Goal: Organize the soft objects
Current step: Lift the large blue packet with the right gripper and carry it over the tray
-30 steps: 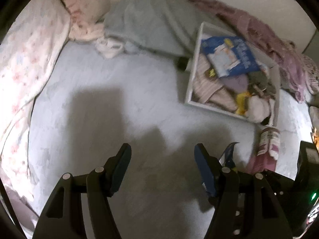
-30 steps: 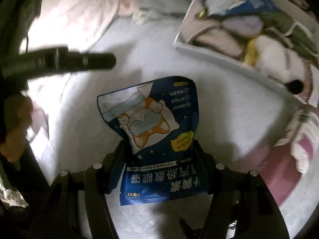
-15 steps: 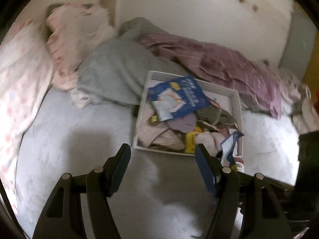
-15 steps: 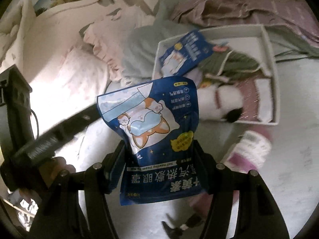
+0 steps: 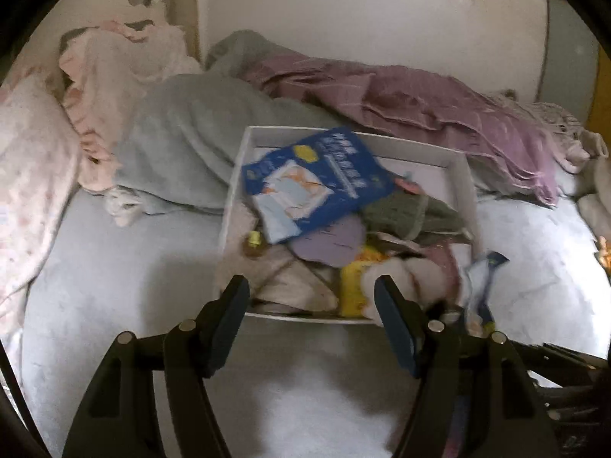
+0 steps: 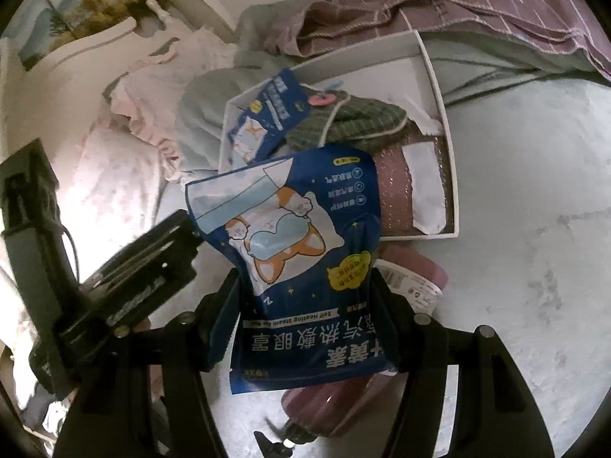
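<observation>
My right gripper (image 6: 305,297) is shut on a blue eye-mask pouch (image 6: 298,252) with a corgi picture, held up above the bed in front of the white box (image 6: 439,87). The white box (image 5: 467,175) holds a second blue pouch (image 5: 324,183), a green plaid cloth (image 5: 408,213), a purple piece (image 5: 328,244) and other soft items. My left gripper (image 5: 311,305) is open and empty, its tips just before the box's near edge. The held pouch's edge (image 5: 485,278) shows at the right in the left wrist view.
A grey blanket (image 5: 183,145), a purple striped blanket (image 5: 439,107) and pink pillows (image 5: 34,175) lie at the back of the bed. A pink wrapped roll (image 6: 412,282) lies by the box. The left gripper's body (image 6: 126,286) is at the left of the right wrist view.
Both grippers have lifted and moved toward the white box. The box now sits closer and more central. The pouch stays gripped in my right gripper.
</observation>
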`<state>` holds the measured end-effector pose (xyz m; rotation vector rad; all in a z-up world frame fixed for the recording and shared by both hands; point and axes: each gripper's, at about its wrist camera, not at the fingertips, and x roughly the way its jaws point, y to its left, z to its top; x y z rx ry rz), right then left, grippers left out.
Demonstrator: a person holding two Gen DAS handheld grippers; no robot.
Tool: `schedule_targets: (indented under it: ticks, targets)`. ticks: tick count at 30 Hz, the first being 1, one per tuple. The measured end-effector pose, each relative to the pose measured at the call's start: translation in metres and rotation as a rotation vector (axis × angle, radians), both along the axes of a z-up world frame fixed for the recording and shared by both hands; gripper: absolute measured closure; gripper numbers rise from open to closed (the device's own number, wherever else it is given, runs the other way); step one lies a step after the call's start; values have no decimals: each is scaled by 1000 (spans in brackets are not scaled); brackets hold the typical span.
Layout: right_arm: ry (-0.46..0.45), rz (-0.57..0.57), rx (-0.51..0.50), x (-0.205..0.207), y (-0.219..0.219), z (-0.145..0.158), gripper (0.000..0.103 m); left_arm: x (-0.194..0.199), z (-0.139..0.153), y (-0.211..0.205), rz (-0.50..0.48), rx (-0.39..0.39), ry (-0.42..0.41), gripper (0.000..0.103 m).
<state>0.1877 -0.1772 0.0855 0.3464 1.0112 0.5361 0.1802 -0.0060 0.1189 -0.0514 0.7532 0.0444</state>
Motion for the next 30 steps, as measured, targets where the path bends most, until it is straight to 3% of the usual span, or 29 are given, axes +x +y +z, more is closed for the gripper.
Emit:
schedule_targets:
  ticks: [4, 10, 15, 18, 21, 24, 27, 30]
  targets:
    - [-50, -4, -21, 0, 3, 9, 38, 1, -3, 11, -42, -79, -4, 34]
    - [-134, -72, -123, 23, -4, 41, 38, 8, -4, 17, -42, -97, -41, 34]
    - [-41, -195, -248, 99, 0, 37, 36, 18, -13, 18, -60, -145, -26, 34]
    - [73, -202, -161, 133, 4, 20, 31, 21, -19, 16, -52, -128, -11, 34]
    - [125, -272, -121, 158, 8, 1, 14, 24, -24, 18, -28, -85, 4, 34]
    - [171, -346, -52, 163, -5, -1, 12, 25, -28, 22, -21, -53, 15, 34]
    - [130, -375, 94, 149, -24, 10, 11, 26, -32, 29, -3, -54, 28, 33]
    - [58, -424, 81, 135, -34, 21, 8, 28, -34, 33, -5, -83, 54, 32]
